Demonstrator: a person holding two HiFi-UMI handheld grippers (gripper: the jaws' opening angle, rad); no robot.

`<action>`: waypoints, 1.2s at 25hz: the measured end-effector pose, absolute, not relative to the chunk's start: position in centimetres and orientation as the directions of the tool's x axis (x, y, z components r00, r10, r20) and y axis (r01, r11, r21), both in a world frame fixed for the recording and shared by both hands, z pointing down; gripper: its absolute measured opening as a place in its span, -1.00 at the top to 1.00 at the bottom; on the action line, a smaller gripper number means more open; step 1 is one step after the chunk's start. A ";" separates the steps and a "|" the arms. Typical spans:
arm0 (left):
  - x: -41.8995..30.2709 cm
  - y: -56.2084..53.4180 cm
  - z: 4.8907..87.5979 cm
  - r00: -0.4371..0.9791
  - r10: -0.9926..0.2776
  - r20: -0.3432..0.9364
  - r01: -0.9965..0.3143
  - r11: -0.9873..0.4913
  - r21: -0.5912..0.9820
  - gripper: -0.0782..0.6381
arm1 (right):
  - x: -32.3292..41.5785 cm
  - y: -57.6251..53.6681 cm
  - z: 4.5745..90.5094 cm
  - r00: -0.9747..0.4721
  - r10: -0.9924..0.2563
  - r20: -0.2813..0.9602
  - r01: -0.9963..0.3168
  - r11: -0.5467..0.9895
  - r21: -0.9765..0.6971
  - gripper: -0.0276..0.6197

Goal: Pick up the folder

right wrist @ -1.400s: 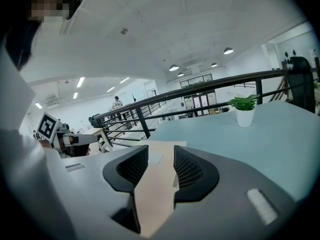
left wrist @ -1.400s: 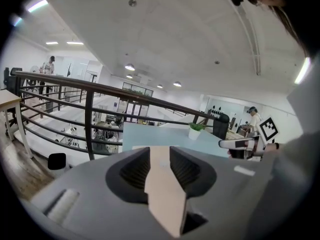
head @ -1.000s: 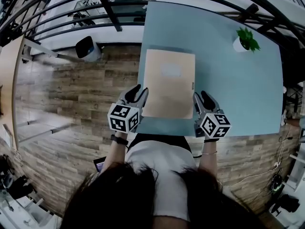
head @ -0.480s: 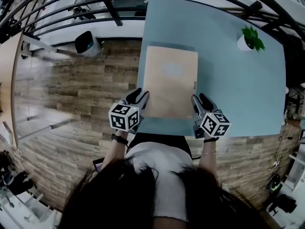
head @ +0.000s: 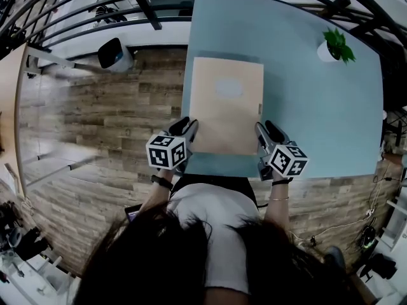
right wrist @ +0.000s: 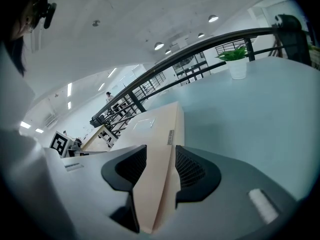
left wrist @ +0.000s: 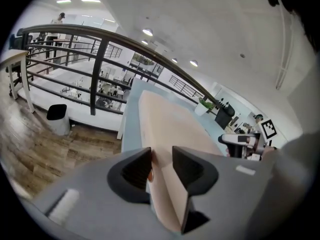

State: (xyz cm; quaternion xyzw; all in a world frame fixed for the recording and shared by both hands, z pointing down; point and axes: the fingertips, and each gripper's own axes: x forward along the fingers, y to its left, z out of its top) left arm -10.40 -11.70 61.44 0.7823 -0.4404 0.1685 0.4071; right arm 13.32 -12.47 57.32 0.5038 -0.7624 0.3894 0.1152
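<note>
Jaws of left gripper [left wrist: 161, 160] and right gripper [right wrist: 161, 164] both clamp one folder [head: 226, 107], the right's just eased wider.

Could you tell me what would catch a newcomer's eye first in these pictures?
A large beige folder spreads across the left part of a light-blue table; the left gripper and the right gripper clamp its near corners, one on each side. The right gripper's jaws have just been opening slightly, yet the folder fills the gap between them. A small potted plant stands alone at the table's far right corner.
</note>
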 end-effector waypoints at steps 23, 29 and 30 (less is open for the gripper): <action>-11.1 -12.0 61.6 0.543 -0.571 0.615 -0.827 -0.235 0.511 0.34 | 12.6 -12.5 61.8 -0.657 -0.493 0.570 -0.707 0.141 -0.693 -0.04; -10.8 -12.1 61.7 0.532 -0.572 0.624 -0.834 -0.228 0.502 0.34 | 12.0 -11.8 62.7 -0.781 -0.368 0.504 -0.577 0.116 -0.808 -0.14; -10.8 -12.1 61.8 0.530 -0.572 0.626 -0.836 -0.226 0.501 0.34 | 12.0 -11.7 62.7 -0.794 -0.352 0.496 -0.563 0.117 -0.818 -0.14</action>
